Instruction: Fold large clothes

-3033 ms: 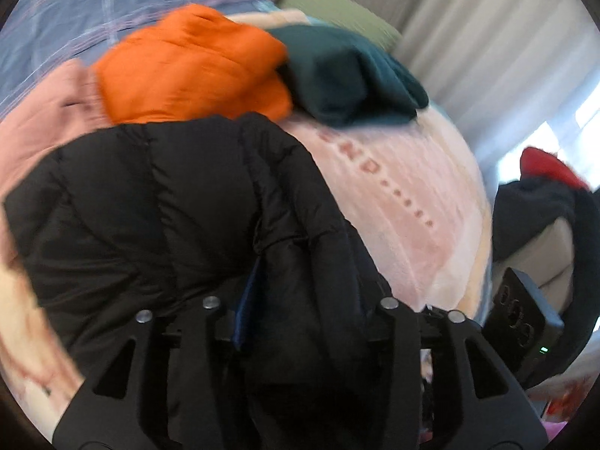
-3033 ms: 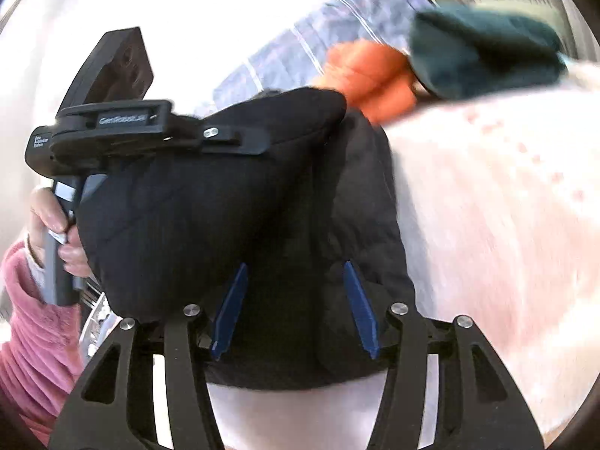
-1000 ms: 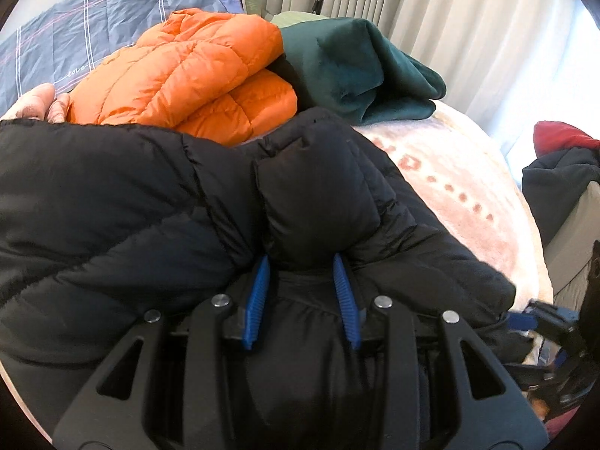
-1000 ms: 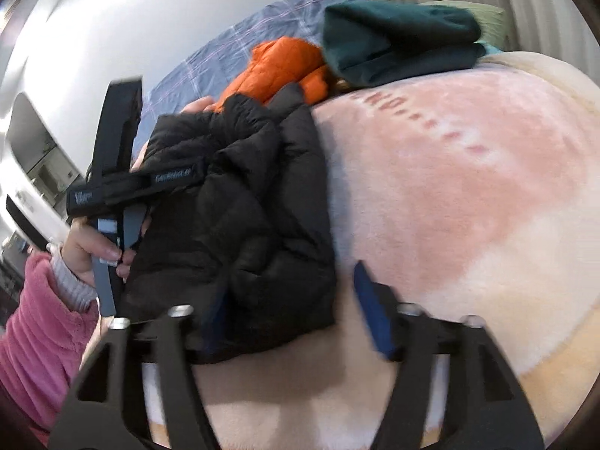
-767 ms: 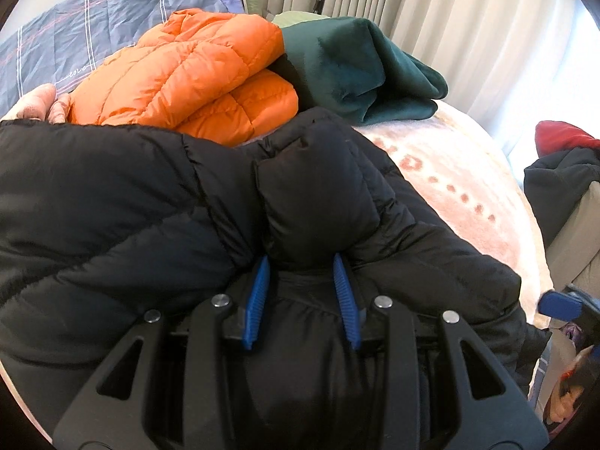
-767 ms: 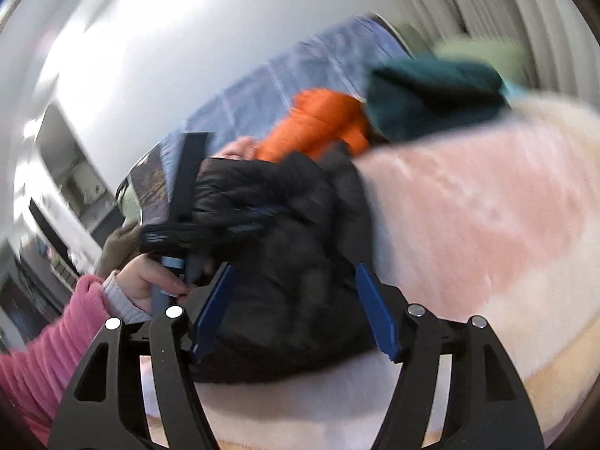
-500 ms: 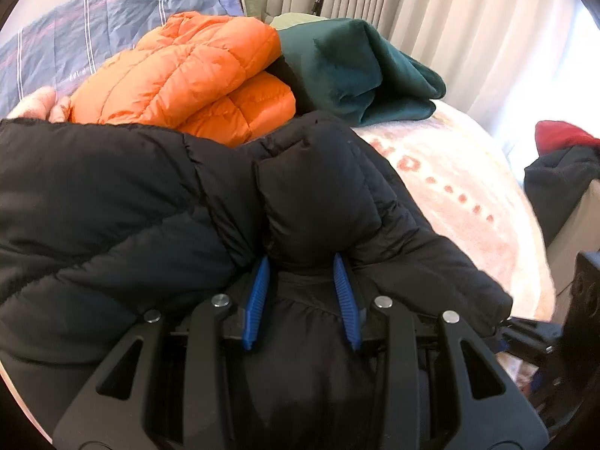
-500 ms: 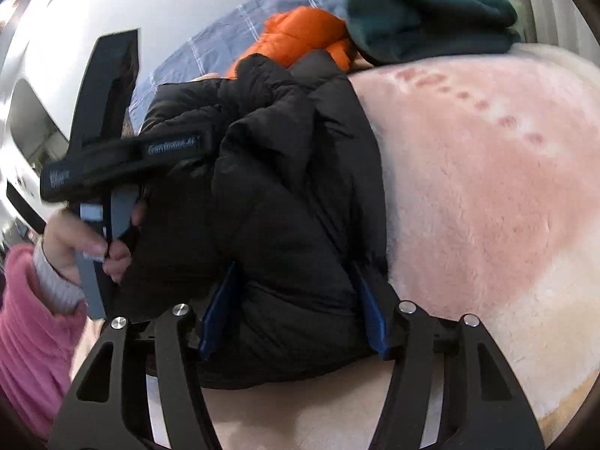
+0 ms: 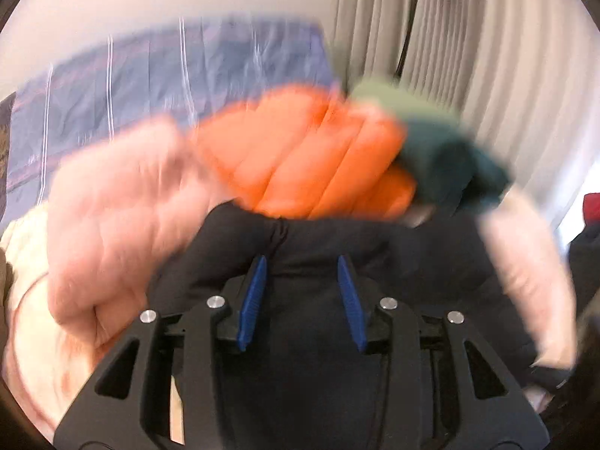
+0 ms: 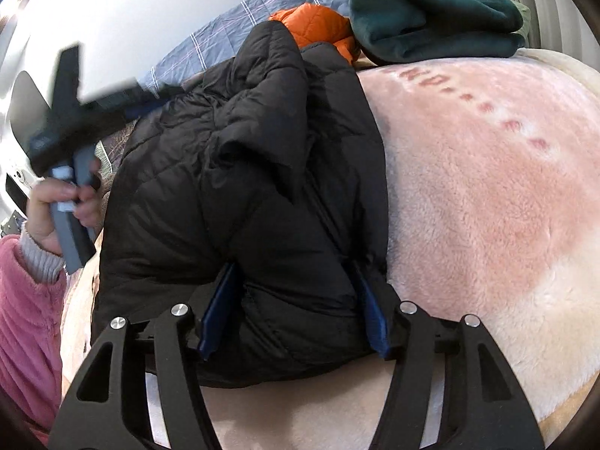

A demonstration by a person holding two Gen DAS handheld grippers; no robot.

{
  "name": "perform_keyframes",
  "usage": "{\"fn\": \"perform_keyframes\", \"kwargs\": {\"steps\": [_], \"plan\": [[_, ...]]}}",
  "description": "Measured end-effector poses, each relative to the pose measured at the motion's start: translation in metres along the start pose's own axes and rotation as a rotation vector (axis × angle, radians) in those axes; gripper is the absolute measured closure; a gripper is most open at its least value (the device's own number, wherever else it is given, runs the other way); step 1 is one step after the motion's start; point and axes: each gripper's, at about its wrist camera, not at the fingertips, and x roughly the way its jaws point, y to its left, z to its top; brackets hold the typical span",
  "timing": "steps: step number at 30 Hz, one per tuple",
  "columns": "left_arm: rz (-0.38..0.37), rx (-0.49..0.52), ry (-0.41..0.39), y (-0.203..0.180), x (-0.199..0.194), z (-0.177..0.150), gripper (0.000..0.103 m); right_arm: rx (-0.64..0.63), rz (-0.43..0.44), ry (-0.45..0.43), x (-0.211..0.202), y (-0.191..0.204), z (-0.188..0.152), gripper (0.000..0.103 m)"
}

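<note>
Blur all over the left wrist view. Left gripper point(image 9: 302, 292) low in the middle, blue pads point(image 9: 253, 300) apart and easing wider, black puffer jacket point(image 9: 311, 337) bunched between and under them; pressing on the fabric or not, impossible to say through the smear. Behind the black cloth, orange jacket point(image 9: 311, 157), and to its right a dark green garment point(image 9: 450, 165) with a pale green pillow point(image 9: 390, 97) above. Pink blanket point(image 9: 112, 202) heaped on the left, blue checked bedding point(image 9: 150, 86) beyond, pale curtains point(image 9: 487, 56) at the right.

Over to the right wrist view, sharp. Right gripper point(image 10: 294, 307) with jaws widening, a thick fold of black puffer jacket point(image 10: 243, 172) between the pads, fabric bulging against both. Jacket crumpled on the pink blanket point(image 10: 487, 187), stretching up toward orange jacket point(image 10: 318, 22) and folded dark green garment point(image 10: 431, 18). Far left, hand point(image 10: 56, 206) in a pink sleeve point(image 10: 26, 318) gripping the left gripper point(image 10: 86, 112), tip at the jacket's upper edge
</note>
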Motion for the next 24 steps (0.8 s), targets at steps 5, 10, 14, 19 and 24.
{"fn": "perform_keyframes", "kwargs": {"steps": [5, 10, 14, 19, 24], "plan": [[0.021, 0.052, 0.072, -0.004, 0.040, -0.016, 0.062, -0.002, -0.006, 0.002, -0.001, 0.002, 0.000, 0.038], [0.072, 0.106, 0.076, -0.015, 0.043, -0.019, 0.062, -0.042, -0.045, 0.021, -0.030, 0.013, 0.015, 0.036], [0.079, 0.111, 0.068, -0.018, 0.041, -0.019, 0.062, -0.121, -0.030, -0.167, -0.079, 0.035, 0.053, 0.036], [0.074, 0.111, 0.070, -0.019, 0.039, -0.020, 0.062, -0.265, 0.015, -0.253, -0.058, 0.075, 0.116, 0.058], [0.063, 0.104, 0.065, -0.017, 0.039, -0.019, 0.062, -0.245, -0.024, -0.107, 0.036, 0.071, 0.156, 0.082]]}}
